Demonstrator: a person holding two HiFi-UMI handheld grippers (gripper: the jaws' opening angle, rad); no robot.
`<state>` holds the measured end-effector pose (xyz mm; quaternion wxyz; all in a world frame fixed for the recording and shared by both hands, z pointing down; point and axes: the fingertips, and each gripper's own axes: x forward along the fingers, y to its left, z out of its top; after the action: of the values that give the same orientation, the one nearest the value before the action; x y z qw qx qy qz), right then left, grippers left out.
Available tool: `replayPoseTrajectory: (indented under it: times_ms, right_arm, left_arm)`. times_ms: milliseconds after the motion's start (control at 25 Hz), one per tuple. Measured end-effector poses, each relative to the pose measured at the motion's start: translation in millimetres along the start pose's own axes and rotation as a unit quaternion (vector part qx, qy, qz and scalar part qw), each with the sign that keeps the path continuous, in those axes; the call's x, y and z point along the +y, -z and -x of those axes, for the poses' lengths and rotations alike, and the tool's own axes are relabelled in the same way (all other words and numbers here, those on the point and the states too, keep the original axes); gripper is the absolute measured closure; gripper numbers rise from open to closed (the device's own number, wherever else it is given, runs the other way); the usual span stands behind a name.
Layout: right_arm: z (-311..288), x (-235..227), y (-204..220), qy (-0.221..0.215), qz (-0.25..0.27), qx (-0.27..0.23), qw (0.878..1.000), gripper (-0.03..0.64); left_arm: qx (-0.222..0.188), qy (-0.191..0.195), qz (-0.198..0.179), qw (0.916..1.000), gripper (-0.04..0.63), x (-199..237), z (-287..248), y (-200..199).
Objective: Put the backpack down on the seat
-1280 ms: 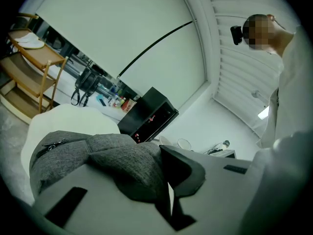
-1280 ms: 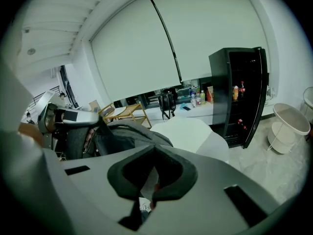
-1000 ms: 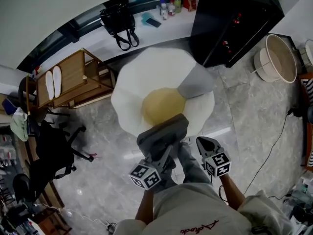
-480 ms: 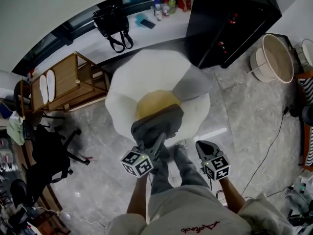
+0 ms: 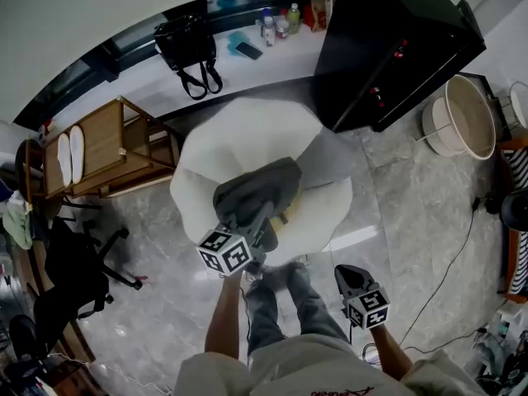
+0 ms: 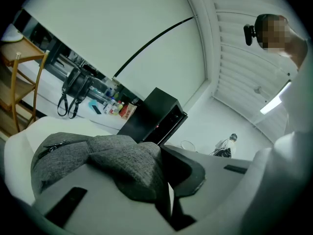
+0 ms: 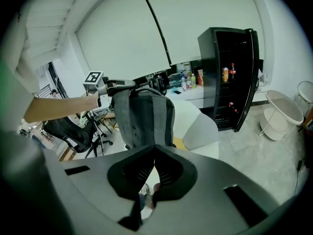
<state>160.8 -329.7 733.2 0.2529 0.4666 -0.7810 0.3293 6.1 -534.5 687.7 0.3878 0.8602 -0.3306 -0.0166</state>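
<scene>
A grey backpack [image 5: 260, 190] hangs over the seat [image 5: 198, 180], a white egg-shaped cushion chair with a yellow middle, and hides most of the yellow. My left gripper [image 5: 261, 224] is shut on the bag's top fabric; in the left gripper view the grey cloth [image 6: 102, 155] bunches between the jaws of my left gripper [image 6: 164, 182]. The right gripper view shows the backpack [image 7: 144, 117] hanging upright from the left gripper [image 7: 120, 85] in front of the seat [image 7: 198, 126]. My right gripper [image 5: 346, 272] stays back near the person's legs, shut and empty [image 7: 155, 150].
A tall black cabinet [image 5: 388, 48] stands behind the seat at the right. A black handbag [image 5: 190, 41] and bottles [image 5: 280, 19] sit on the white ledge. A wooden rack [image 5: 107, 147] and a black office chair [image 5: 74, 262] stand at the left, a round tub [image 5: 466, 118] at the right.
The left gripper has carried the backpack forward, from the seat's near edge to over its yellow middle. The right gripper has dropped back and lower in the head view.
</scene>
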Motion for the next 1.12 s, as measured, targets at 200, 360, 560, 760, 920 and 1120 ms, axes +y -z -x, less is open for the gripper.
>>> replayPoseTrajectory:
  times_ms: [200, 360, 560, 760, 920, 1120]
  right_arm:
    - [-13, -14, 2, 0.002, -0.005, 0.010, 1.000, 0.589]
    - [-21, -21, 6, 0.005, -0.009, 0.019, 1.000, 0.589]
    - [-35, -24, 8, -0.002, -0.010, 0.027, 1.000, 0.589]
    - [-50, -22, 5, -0.012, -0.008, 0.030, 0.999, 0.589]
    - [-68, -30, -1, -0.021, 0.003, 0.026, 0.999, 0.589]
    - [-88, -23, -23, -0.034, 0.013, 0.007, 0.999, 0.589]
  left_arm:
    - [-0.008, -0.004, -0.004, 0.9999, 0.555, 36, -37, -21]
    - [-0.011, -0.005, -0.011, 0.9999, 0.555, 58, -57, -27]
    - [-0.002, -0.014, 0.011, 0.9998, 0.555, 99, -78, -4]
    - [0.008, -0.046, 0.045, 0.9979, 0.555, 147, -79, 38]
    - [0.008, -0.050, 0.022, 0.9985, 0.554, 158, -83, 36]
    - [0.039, -0.069, -0.014, 0.9968, 0.554, 165, -72, 57]
